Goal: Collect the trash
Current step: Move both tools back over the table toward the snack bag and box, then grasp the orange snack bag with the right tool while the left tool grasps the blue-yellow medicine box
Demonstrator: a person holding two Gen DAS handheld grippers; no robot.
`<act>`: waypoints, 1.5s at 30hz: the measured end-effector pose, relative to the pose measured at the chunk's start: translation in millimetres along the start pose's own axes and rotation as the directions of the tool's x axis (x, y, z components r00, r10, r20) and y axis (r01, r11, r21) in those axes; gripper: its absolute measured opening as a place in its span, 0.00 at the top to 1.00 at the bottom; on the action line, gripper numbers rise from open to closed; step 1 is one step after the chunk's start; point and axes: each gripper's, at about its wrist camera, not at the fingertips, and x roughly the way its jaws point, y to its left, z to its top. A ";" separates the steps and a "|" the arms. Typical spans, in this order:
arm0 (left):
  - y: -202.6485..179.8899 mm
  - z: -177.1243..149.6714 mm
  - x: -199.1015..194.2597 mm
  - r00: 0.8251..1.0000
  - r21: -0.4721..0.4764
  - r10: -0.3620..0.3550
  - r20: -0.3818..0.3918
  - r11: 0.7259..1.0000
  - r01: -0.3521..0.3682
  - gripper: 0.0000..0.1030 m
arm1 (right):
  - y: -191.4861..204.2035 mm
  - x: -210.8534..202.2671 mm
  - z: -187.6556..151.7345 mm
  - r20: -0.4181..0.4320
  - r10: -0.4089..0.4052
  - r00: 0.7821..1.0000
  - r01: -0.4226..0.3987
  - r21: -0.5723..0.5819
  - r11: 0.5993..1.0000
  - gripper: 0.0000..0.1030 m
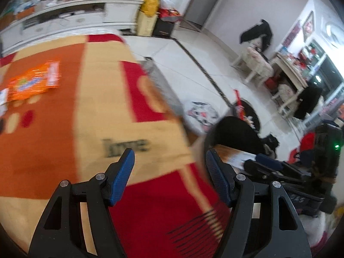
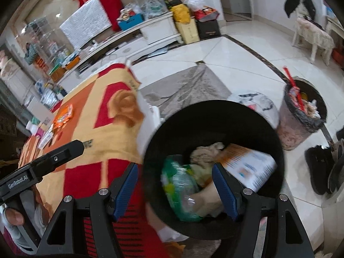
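Observation:
My left gripper (image 1: 169,163) is open and empty above the red, orange and tan cloth (image 1: 90,111) on the table. An orange snack wrapper (image 1: 34,81) lies on the cloth at the far left, well away from it. My right gripper (image 2: 175,172) is open and empty over the black trash bin (image 2: 215,116) beside the table. The bin holds a green plastic wrapper (image 2: 178,178), an orange and white box (image 2: 247,165) and crumpled paper (image 2: 206,150). The wrapper (image 2: 63,116) and small white papers (image 2: 46,138) show far left in the right wrist view.
A second, full bin (image 2: 301,116) stands on the tiled floor to the right, with a white bag (image 2: 260,103) between the bins. A white TV cabinet (image 1: 71,19) runs along the back. A chair (image 2: 314,36) and dark shoes (image 2: 322,169) are at the right.

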 end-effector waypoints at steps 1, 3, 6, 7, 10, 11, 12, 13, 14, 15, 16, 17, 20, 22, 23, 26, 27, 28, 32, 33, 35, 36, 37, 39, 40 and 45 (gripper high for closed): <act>12.2 -0.8 -5.4 1.000 -0.010 0.017 0.006 1.000 -0.017 0.34 | 9.4 3.5 1.4 -0.004 0.014 1.000 -0.014 -0.012 1.000 0.33; 32.0 -2.1 -13.0 0.999 -0.026 0.048 0.015 0.999 -0.048 0.34 | 27.1 10.5 4.7 -0.013 0.040 0.999 -0.041 -0.033 0.999 0.33; 73.9 -2.3 -29.2 0.993 -0.060 0.116 0.034 0.992 -0.114 0.34 | 59.9 25.9 9.3 -0.036 0.076 0.996 -0.079 -0.077 0.994 0.33; 87.0 -2.1 -33.3 0.990 -0.073 0.134 0.038 0.989 -0.131 0.34 | 70.2 30.6 10.7 -0.044 0.086 0.995 -0.090 -0.092 0.992 0.33; 135.7 2.2 -50.1 0.976 -0.133 0.213 0.054 0.970 -0.204 0.34 | 99.2 44.2 14.5 -0.065 0.118 0.991 -0.126 -0.127 0.984 0.33; 152.7 4.3 -57.0 0.968 -0.156 0.244 0.061 0.960 -0.233 0.34 | 110.6 49.7 16.5 -0.072 0.131 0.989 -0.140 -0.138 0.980 0.33; 170.6 6.3 -63.3 0.960 -0.179 0.273 0.066 0.949 -0.258 0.34 | 118.0 53.8 18.3 -0.077 0.141 0.987 -0.151 -0.145 0.978 0.33; 185.8 8.7 -69.3 0.951 -0.199 0.301 0.071 0.939 -0.282 0.34 | 128.8 59.6 20.9 -0.082 0.156 0.984 -0.167 -0.153 0.974 0.33; 204.3 11.2 -76.9 0.939 -0.223 0.336 0.078 0.924 -0.312 0.34 | 139.7 65.6 23.9 -0.086 0.172 0.981 -0.184 -0.160 0.970 0.33; 217.2 13.6 -81.5 0.930 -0.238 0.359 0.082 0.913 -0.332 0.34 | 146.0 70.0 25.6 -0.088 0.181 0.980 -0.194 -0.165 0.967 0.33; 230.2 15.9 -85.9 0.921 -0.252 0.381 0.084 0.902 -0.350 0.34 | 156.3 76.7 28.6 -0.093 0.192 0.977 -0.205 -0.172 0.963 0.33; 242.0 17.1 -89.5 0.912 -0.264 0.401 0.082 0.891 -0.368 0.34 | 165.4 82.9 31.3 -0.101 0.198 0.975 -0.214 -0.179 0.960 0.33; 281.3 22.4 -96.3 0.887 -0.299 0.458 0.067 0.857 -0.420 0.34 | 194.3 102.8 40.3 -0.128 0.207 0.970 -0.231 -0.210 0.950 0.32; 299.2 26.1 -96.9 0.876 -0.314 0.478 0.061 0.843 -0.438 0.34 | 207.6 111.4 45.1 -0.141 0.215 0.966 -0.243 -0.223 0.944 0.32; 308.7 28.7 -96.2 0.874 -0.321 0.482 0.059 0.838 -0.441 0.34 | 213.4 114.5 47.4 -0.146 0.222 0.964 -0.251 -0.228 0.941 0.32; 329.9 33.2 -93.7 0.874 -0.333 0.483 0.051 0.834 -0.441 0.34 | 230.5 124.6 54.8 -0.152 0.234 0.960 -0.266 -0.247 0.932 0.32; 333.3 34.5 -93.0 0.878 -0.337 0.477 0.051 0.836 -0.434 0.34 | 234.7 127.5 57.9 -0.152 0.234 0.960 -0.266 -0.252 0.930 0.32; 337.4 36.3 -90.9 0.884 -0.341 0.465 0.051 0.840 -0.422 0.34 | 237.8 129.3 60.9 -0.152 0.233 0.961 -0.266 -0.255 0.930 0.32; 344.1 48.9 -78.8 0.900 -0.330 0.433 0.039 0.856 -0.398 0.34 | 243.3 141.0 83.0 -0.122 0.232 0.965 -0.255 -0.237 0.937 0.30; 344.2 49.5 -75.9 0.904 -0.323 0.427 0.031 0.860 -0.396 0.34 | 243.2 146.8 91.4 -0.117 0.233 0.965 -0.254 -0.218 0.942 0.30; 342.6 49.0 -70.1 0.919 -0.317 0.393 0.013 0.873 -0.369 0.34 | 243.7 156.3 103.5 -0.118 0.245 0.962 -0.264 -0.190 0.946 0.29; 340.4 48.6 -69.3 0.929 -0.322 0.370 0.011 0.881 -0.347 0.34 | 243.9 159.4 107.6 -0.118 0.249 0.961 -0.267 -0.182 0.946 0.29; 338.1 45.6 -70.1 0.939 -0.324 0.344 0.011 0.889 -0.322 0.34 | 244.6 166.7 113.3 -0.118 0.252 0.960 -0.270 -0.169 0.948 0.29; 332.8 39.8 -72.9 0.953 -0.315 0.303 0.001 0.905 -0.288 0.34 | 246.9 175.3 119.5 -0.126 0.260 0.957 -0.278 -0.159 0.947 0.29; 330.6 36.6 -74.3 0.958 -0.311 0.285 -0.004 0.910 -0.272 0.34 | 248.2 181.5 122.6 -0.132 0.266 0.955 -0.285 -0.156 0.946 0.30; 324.0 30.1 -85.2 0.966 -0.279 0.259 -0.018 0.926 -0.253 0.34 | 252.0 203.1 130.4 -0.142 0.293 0.945 -0.310 -0.118 0.943 0.40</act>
